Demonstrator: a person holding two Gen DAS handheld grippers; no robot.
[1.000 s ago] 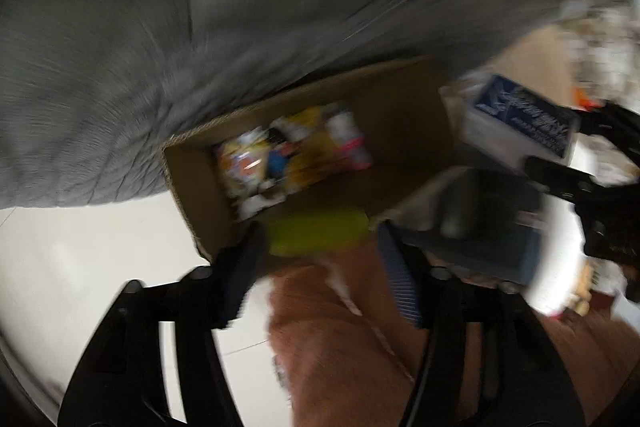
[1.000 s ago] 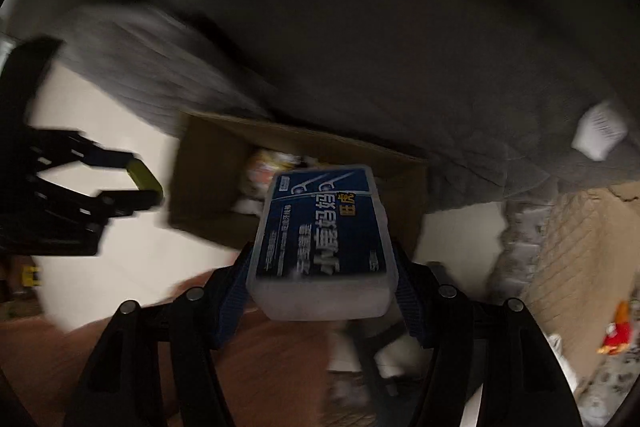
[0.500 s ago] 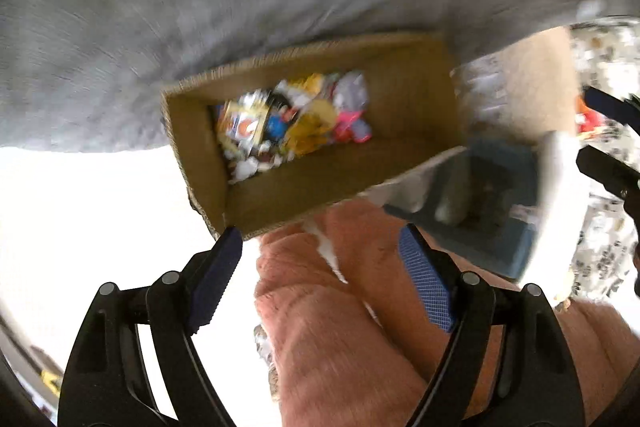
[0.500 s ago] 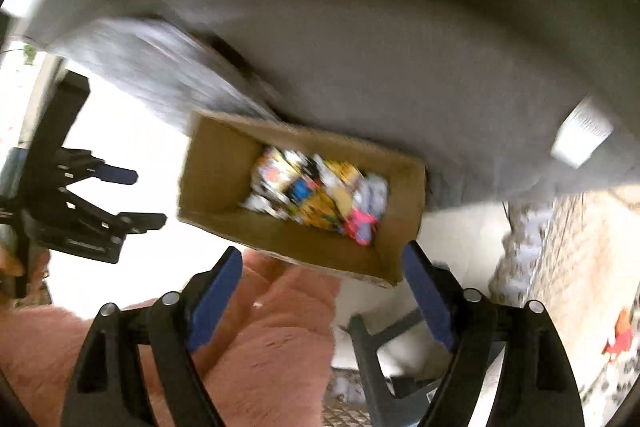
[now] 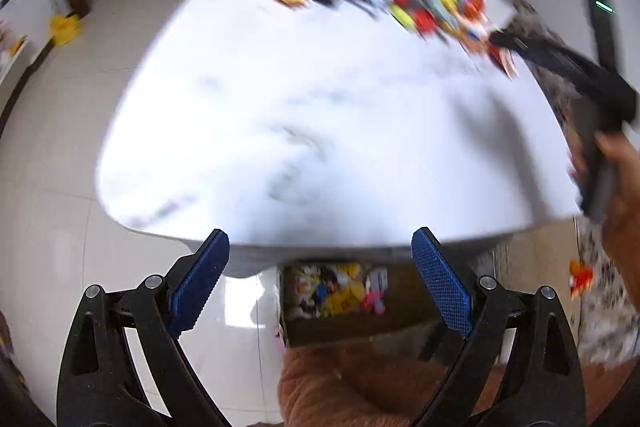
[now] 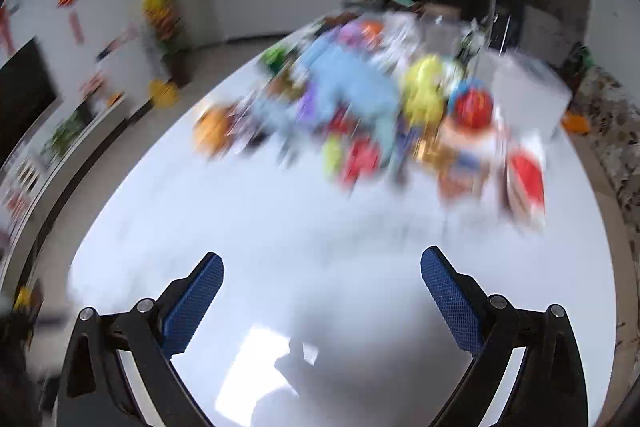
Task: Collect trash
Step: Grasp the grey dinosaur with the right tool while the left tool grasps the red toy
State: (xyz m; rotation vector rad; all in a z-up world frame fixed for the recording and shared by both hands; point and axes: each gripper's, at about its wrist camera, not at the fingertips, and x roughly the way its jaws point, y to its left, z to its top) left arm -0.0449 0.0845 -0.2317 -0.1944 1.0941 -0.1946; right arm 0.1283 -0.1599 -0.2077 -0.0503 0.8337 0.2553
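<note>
Here both tongs, left (image 5: 320, 267) and right (image 6: 322, 291), are opening empty, the trash pile (image 6: 360, 107) lying well beyond them.

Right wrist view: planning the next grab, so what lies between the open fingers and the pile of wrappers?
Only bare white tabletop lies between the right gripper and the blurred pile of wrappers.

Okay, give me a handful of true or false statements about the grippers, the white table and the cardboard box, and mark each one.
1. The left gripper holds a wrapper. False: nothing sits between its opening jaws.
2. The cardboard box sits on the floor below the white table edge. True.
3. The cardboard box is empty. False: colourful trash lies inside.
4. A pile of colourful packets lies on the table's far part. True.
5. The right gripper is clamped on a blue box. False: its opening jaws are empty.
</note>
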